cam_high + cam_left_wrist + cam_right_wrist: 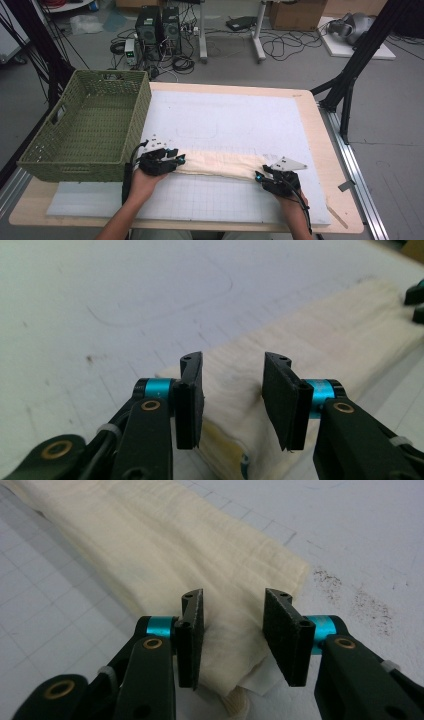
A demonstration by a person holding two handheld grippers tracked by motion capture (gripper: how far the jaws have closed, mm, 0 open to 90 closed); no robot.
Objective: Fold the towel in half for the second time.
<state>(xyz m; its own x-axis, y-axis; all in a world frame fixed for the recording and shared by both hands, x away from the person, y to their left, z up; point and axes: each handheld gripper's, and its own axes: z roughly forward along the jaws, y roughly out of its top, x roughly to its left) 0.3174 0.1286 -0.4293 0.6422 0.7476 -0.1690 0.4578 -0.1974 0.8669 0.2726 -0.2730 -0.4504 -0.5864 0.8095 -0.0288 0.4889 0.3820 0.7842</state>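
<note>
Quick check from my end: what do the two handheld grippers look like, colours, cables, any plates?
Both are black. The left gripper and the right gripper each have flat black pads on turquoise collars with brass-coloured pivot rings. A black cable trails from each, and the right one carries a grey three-cornered plate. The forearms show no sleeves.

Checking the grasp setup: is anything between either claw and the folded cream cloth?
Nothing visible. The left claw straddles one end of the folded cream cloth with open jaws, and the right claw straddles the other end the same way; only cloth lies between the pads.
</note>
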